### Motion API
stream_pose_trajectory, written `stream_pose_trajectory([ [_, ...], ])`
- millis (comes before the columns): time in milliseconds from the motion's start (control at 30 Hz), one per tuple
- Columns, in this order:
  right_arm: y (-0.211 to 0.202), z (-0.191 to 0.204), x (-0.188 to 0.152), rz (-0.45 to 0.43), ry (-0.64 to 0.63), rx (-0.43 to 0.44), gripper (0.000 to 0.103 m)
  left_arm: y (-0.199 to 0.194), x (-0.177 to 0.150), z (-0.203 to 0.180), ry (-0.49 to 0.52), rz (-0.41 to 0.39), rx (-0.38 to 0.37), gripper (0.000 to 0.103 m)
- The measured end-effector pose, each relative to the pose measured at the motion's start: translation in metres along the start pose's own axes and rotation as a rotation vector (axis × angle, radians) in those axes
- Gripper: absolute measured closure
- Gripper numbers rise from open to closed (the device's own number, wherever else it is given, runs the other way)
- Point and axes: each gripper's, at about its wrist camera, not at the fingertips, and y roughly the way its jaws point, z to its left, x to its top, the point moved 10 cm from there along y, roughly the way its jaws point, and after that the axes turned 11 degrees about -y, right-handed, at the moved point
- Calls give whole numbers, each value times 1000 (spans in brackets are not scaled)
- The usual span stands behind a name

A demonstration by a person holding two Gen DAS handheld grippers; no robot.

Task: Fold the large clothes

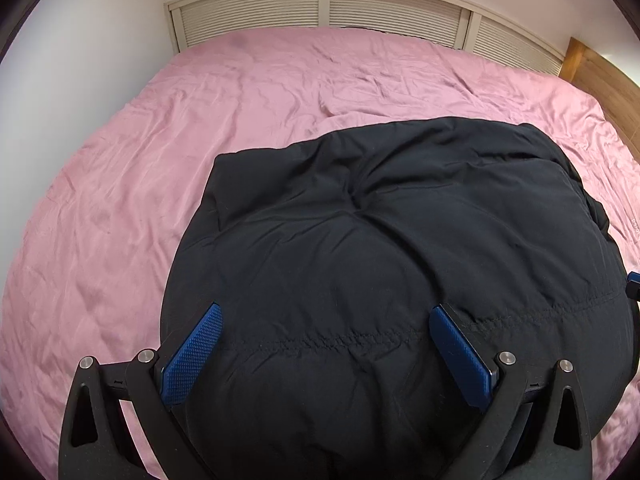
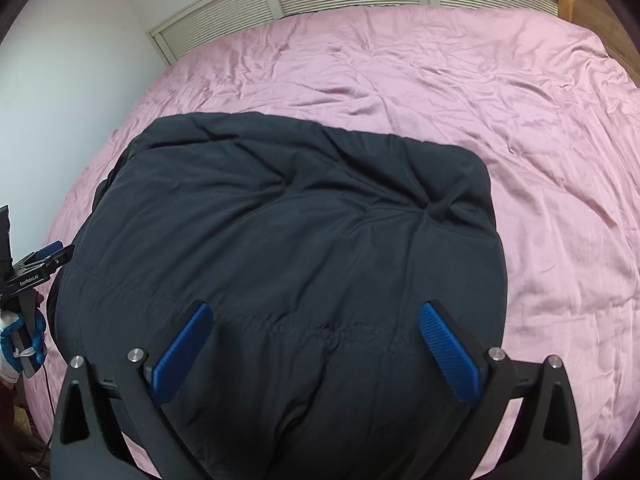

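The left gripper (image 1: 326, 320) has its blue-padded jaws spread wide with nothing between them, and the right gripper (image 2: 316, 318) is spread the same way, equally empty; both hang just above the near part of the black padded jacket (image 1: 380, 240), which lies in a puffy, roughly squared bundle on the pink bedsheet (image 1: 120, 180). The garment looks already doubled over, so the step in hand is probably pressing it flat or taking the near hem for one more fold. To do that well, each gripper should come down on an outer near corner rather than the bulging middle, bite through all layers at the stitched seam (image 1: 360, 342), and lift evenly so the filling does not slide. From the right wrist view the jacket (image 2: 288, 240) fills the space directly below and ahead, and the gloved hand (image 2: 20, 336) holding the other tool sits at its left edge.
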Motion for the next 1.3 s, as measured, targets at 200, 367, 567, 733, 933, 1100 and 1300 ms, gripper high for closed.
stream_pose_trajectory([
  [200, 26, 1, -24, 35, 39, 7, 0, 8, -16, 6, -21, 11, -5, 1],
  [367, 30, 1, -31, 34, 53, 5, 0, 8, -21, 6, -20, 3, -2, 1],
  [567, 30, 4, -36, 37, 62, -7, 0, 3, -28, 8, -19, 4, 7, 1],
  [733, 29, 3, -41, 42, 69, -12, 0, 1, -34, 8, -11, 5, 17, 1],
  [933, 28, 1, -49, 46, 69, -22, 0, -2, -42, 7, -7, 6, 25, 1],
  [1100, 25, -5, -56, 55, 77, -39, 0, -7, -47, 10, -3, 9, 35, 1],
  [1300, 8, -22, -67, 60, 90, -97, 0, -31, -54, 13, -6, -21, 13, 1],
])
